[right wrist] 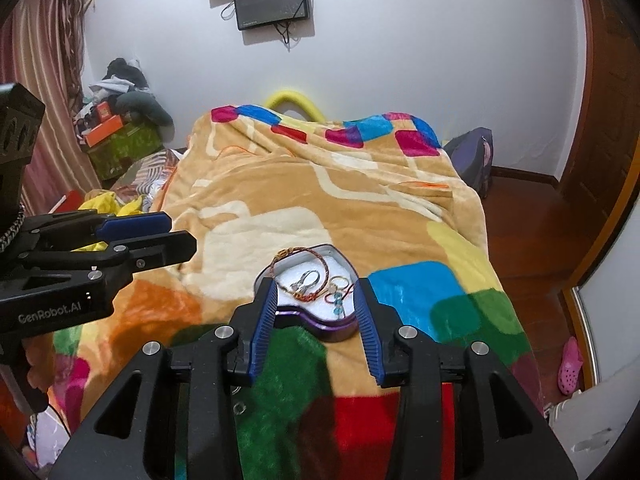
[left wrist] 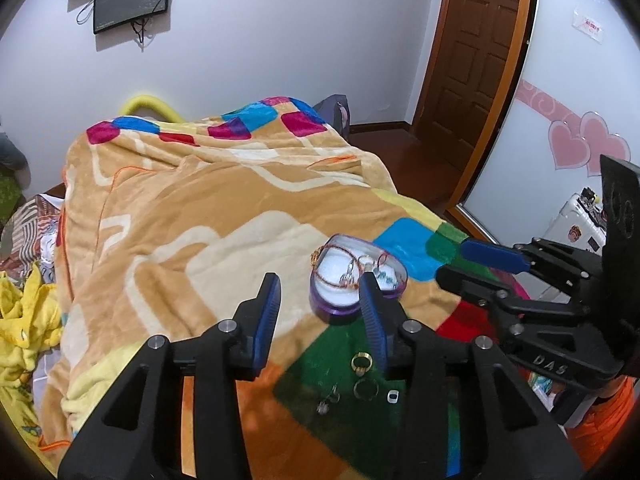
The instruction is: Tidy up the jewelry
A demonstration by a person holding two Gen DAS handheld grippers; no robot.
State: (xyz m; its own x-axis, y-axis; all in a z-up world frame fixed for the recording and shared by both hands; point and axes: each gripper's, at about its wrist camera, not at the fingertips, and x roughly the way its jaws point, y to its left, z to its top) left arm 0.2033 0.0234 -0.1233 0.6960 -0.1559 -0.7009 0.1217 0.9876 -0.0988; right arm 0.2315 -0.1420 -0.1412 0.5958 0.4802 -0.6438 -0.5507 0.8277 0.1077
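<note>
A bed covered by a patchwork fleece blanket [left wrist: 208,216] fills both wrist views and serves as the work surface. On it, near the blanket's front right part, rests a heart-shaped tin [right wrist: 316,320] with a purple wall and white lining, lid off. In the right wrist view its lobes lie on the far side and its point faces the camera, so the long axis runs roughly away from the viewer; in the left wrist view the same tin [left wrist: 340,304] appears turned, point toward the lower left. Inside lie a red-and-gold cord bracelet [right wrist: 304,276], looped partly over the rim, a pair of silver hoop earrings [right wrist: 306,280], and a small piece with turquoise beads [right wrist: 338,304]. Loose on the green patch in front of the tin are a gold ring [left wrist: 361,361], a thin plain ring [left wrist: 366,389], a small silver earring [left wrist: 328,398] and a tiny pale ring [left wrist: 393,397]. The left gripper [left wrist: 320,312] stands spread and empty above the blanket; the right gripper [right wrist: 316,320] is likewise parted and empty, framing the tin without touching it. Judged step: between placements, several pieces stowed, four outstanding. The next move probably calls for lowering onto one loose ring with a narrow, precise pinch, since the plush pile may let it sink.
</note>
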